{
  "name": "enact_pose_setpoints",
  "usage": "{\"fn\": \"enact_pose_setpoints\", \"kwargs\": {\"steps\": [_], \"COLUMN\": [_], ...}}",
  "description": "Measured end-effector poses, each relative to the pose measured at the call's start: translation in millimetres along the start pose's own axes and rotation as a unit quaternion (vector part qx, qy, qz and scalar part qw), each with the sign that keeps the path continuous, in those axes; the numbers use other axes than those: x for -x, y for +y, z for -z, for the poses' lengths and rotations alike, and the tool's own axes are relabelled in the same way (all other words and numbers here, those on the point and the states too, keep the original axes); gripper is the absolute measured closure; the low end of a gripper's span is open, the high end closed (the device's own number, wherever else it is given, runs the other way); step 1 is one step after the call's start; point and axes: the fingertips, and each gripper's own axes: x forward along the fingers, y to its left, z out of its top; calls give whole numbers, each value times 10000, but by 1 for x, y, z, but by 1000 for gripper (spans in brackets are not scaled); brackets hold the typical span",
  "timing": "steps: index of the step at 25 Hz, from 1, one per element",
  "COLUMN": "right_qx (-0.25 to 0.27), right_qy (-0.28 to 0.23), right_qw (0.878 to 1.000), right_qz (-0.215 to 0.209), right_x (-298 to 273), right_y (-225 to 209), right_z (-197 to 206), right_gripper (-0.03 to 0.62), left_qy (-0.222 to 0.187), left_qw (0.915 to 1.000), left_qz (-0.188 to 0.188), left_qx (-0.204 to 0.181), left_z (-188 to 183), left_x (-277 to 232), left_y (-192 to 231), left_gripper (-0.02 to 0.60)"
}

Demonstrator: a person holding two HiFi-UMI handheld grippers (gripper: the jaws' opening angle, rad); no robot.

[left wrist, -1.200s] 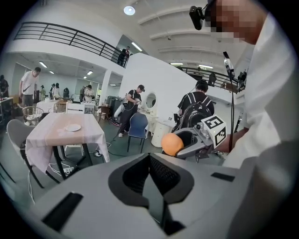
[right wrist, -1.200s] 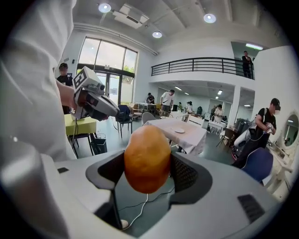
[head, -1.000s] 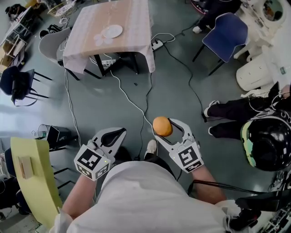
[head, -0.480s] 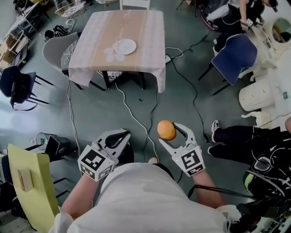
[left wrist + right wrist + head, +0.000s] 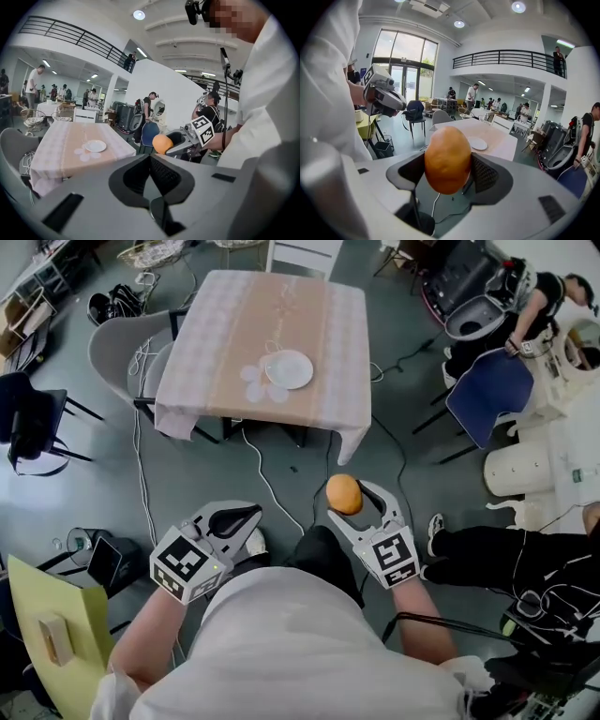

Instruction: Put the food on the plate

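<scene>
A round orange-brown food item [image 5: 343, 494] sits clamped between the jaws of my right gripper [image 5: 350, 495], held over the grey floor. The right gripper view shows the food [image 5: 447, 159] upright between the dark pads of that gripper [image 5: 449, 165]. My left gripper [image 5: 246, 516] hovers to its left, shut with nothing in it; its jaws meet in the left gripper view [image 5: 150, 161]. The white plate [image 5: 289, 368] lies on the pink-clothed table [image 5: 216, 352] ahead, well beyond both grippers. The plate [image 5: 478, 143] and table also show in the right gripper view.
Cables [image 5: 272, 486] trail across the floor between me and the table. A grey chair [image 5: 117, 348] stands at the table's left, a blue chair [image 5: 492, 390] to the right. A seated person's legs [image 5: 497, 554] are at my right, a yellow board [image 5: 42, 634] at lower left.
The table and plate have come closer and lower in the head view as I walk toward them. Both grippers keep their pose; the right still holds the food.
</scene>
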Motion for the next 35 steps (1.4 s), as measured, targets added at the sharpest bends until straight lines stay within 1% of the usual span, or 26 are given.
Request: {"fn": "enact_pose_setpoints", "kwargs": {"steps": [2, 4, 7, 9, 11, 13, 16, 20, 25, 28, 32, 35], "right_qx": [4, 134, 357, 500, 678, 874, 1013, 1189, 1577, 1742, 1968, 2184], "right_qy": [67, 71, 45, 32, 39, 92, 158, 403, 799, 1006, 1147, 1281], "right_qw": [9999, 9997, 9988, 9973, 9948, 9911, 9869, 9816, 9716, 9644, 9564, 9491], "right_qz": [-79, -169, -342, -540, -764, -1002, -1246, -1436, -1574, -1715, -1825, -1873], "right_x": [-20, -43, -86, -114, -143, -171, -214, -268, -330, -361, -390, -405], "right_y": [-14, -32, -63, -80, -98, -117, -147, -183, -215, -220, -222, -222], "right_z": [-7, -15, -31, -41, -49, -51, -53, -39, -22, -13, -7, -3], "right_gripper": [275, 275, 275, 275, 275, 275, 275, 275, 275, 275, 275, 275], "left_qy": [-69, -152, -203, -240, -352, -491, -534, -562, -462, -410, -406, -403], "left_qw": [9997, 9987, 9962, 9927, 9872, 9821, 9765, 9691, 9590, 9507, 9393, 9341], "left_qz": [-164, -343, -684, -1007, -1350, -1631, -1969, -2283, -2653, -2904, -3199, -3322], "left_qx": [193, 356, 493, 626, 779, 807, 701, 750, 882, 1004, 1174, 1243], "left_z": [-2, -4, -7, -12, -25, -45, -69, -89, -96, -96, -96, -96], "left_x": [3, 3, 2, 1, -2, -9, -25, -45, -57, -58, -54, -51], "left_y": [18, 35, 67, 92, 117, 132, 152, 172, 186, 189, 194, 199], "left_gripper": [572, 572, 571, 572, 571, 572, 572, 572, 571, 571, 572, 572]}}
